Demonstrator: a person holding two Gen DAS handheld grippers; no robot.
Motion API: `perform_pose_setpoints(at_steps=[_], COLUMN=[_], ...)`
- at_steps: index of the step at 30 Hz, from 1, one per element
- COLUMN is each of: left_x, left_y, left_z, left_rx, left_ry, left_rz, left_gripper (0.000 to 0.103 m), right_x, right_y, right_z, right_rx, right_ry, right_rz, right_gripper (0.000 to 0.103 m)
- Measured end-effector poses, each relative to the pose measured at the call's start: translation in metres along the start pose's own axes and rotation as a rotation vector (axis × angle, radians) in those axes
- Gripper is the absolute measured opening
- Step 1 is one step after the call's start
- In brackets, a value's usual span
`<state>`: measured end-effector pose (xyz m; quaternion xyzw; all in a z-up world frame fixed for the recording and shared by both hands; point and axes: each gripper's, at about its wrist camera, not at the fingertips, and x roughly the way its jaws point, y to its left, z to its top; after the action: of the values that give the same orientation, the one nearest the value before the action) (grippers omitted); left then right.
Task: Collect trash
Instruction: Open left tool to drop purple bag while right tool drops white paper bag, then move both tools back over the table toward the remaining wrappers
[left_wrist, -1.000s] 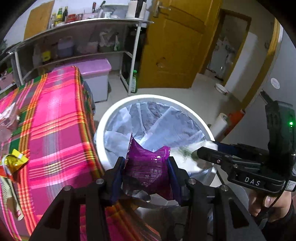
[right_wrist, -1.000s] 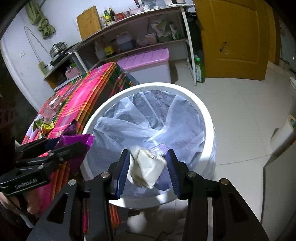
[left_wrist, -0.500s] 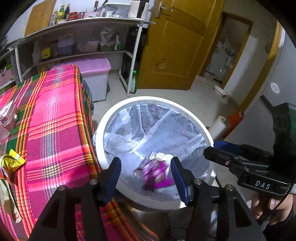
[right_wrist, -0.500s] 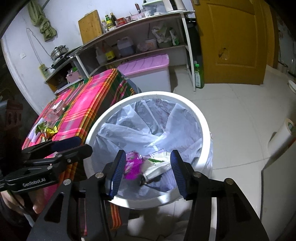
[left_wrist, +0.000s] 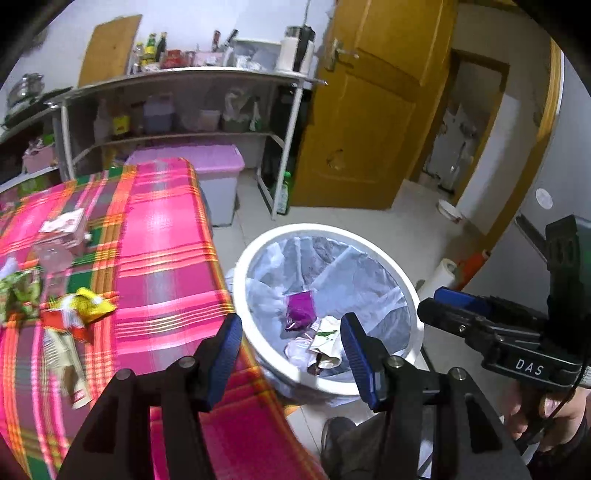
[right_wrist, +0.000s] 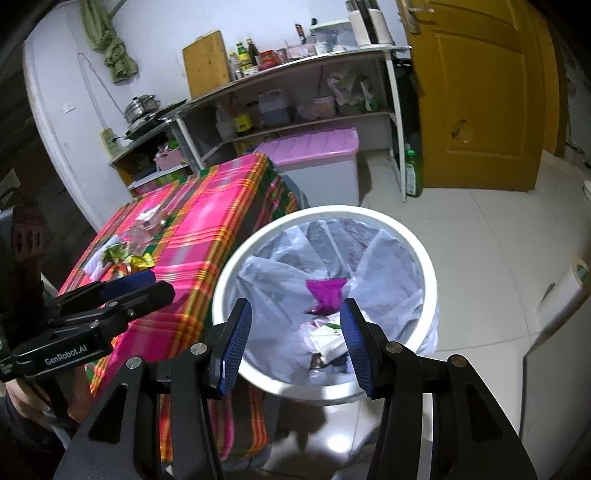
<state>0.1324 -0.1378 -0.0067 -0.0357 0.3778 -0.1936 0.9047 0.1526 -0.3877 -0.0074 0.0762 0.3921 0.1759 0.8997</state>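
We see a round white plastic bin (right_wrist: 424, 258) lined with a pale translucent bag (right_wrist: 273, 277), holding a magenta foil wrapper (right_wrist: 327, 290). The plaid tablecloth (left_wrist: 162, 236) shows pink, green and orange stripes. Both black grippers carry blue pads (right_wrist: 236, 343). The wooden door (right_wrist: 480, 92) is mustard yellow.

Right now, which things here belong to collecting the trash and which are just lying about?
Part of the job:
- white bin with liner
- purple wrapper lying in it
- yellow wrapper and the other wrappers on the plaid tablecloth
- left claw and right claw, both open and empty

Just lying about:
- pink-lidded box
- green bottle
- shelf clutter
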Motion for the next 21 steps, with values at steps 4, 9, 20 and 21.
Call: perform_pose_setpoints(at_steps=[4,9,20,21], left_x=[-0.021,-0.047,-0.085,-0.087], left_y=[0.008,0.017,0.033,0.035], left_z=[-0.005,-0.01,-0.024,-0.026], left_rx=[-0.016,-0.034,-0.066,-0.069], left_ry=[-0.033,-0.07,-0.127,-0.132], left_rz=[0.025,0.053,0.108,0.113], left_gripper=[0.055,0.055,0.055,0.055], right_x=[-0.006,-0.012,-0.02,-0.02], right_y=[0.017,0.04,0.074,0.076], right_z=[0.0,-0.002,-0.004,-0.005], right_rx=[-0.027,-0.064,-0.122,-0.128], right_ry=[-0.01,-0.019,-0.029,-0.028], right_rz=[0.022,0.054,0.108,0.112], right_gripper=[0.051,0.051,0.051,0.051])
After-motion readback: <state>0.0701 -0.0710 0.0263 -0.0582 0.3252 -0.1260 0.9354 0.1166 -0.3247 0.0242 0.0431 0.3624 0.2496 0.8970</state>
